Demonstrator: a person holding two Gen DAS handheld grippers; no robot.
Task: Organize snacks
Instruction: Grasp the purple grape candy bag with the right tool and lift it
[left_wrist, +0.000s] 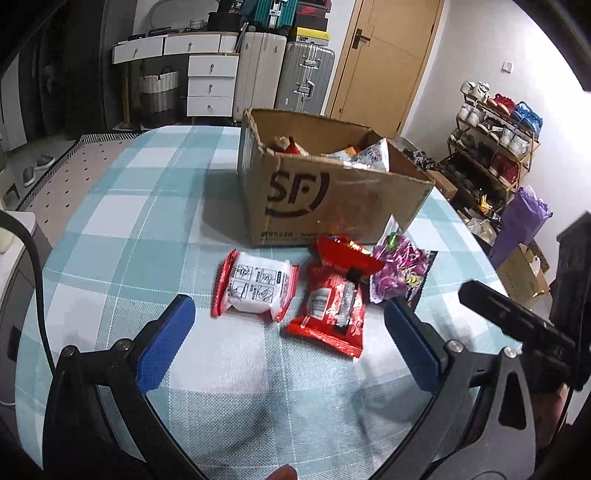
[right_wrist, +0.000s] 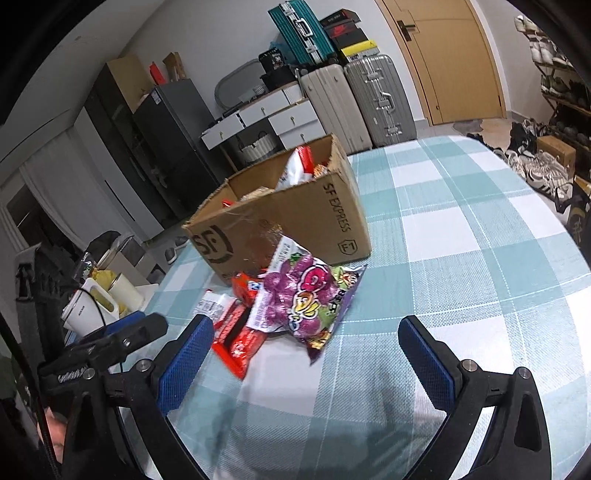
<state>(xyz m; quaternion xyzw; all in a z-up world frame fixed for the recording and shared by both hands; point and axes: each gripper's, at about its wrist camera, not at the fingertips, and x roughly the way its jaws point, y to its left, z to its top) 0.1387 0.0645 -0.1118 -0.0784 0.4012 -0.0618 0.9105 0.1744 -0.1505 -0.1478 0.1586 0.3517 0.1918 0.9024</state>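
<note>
An open cardboard box (left_wrist: 334, 194) (right_wrist: 314, 218) marked SF stands on the checked table and holds several snack packs. In front of it lie three packs: a white and red one (left_wrist: 255, 288), a red one (left_wrist: 332, 306) (right_wrist: 240, 332) and a purple one (left_wrist: 400, 273) (right_wrist: 303, 295). My left gripper (left_wrist: 288, 317) hovers open over the table just short of the white and red packs. My right gripper (right_wrist: 306, 332) is open too, its left blue pad (right_wrist: 184, 365) beside the red pack, nothing held. The right gripper's black body (left_wrist: 517, 325) shows at the left wrist view's right edge.
The table wears a blue and white checked cloth (right_wrist: 461, 258). Off its left side sit a white kettle and cups (right_wrist: 96, 302). Suitcases (left_wrist: 306, 77), white drawers (left_wrist: 212, 81), a wooden door (left_wrist: 388, 62) and a shoe rack (left_wrist: 495, 144) stand behind.
</note>
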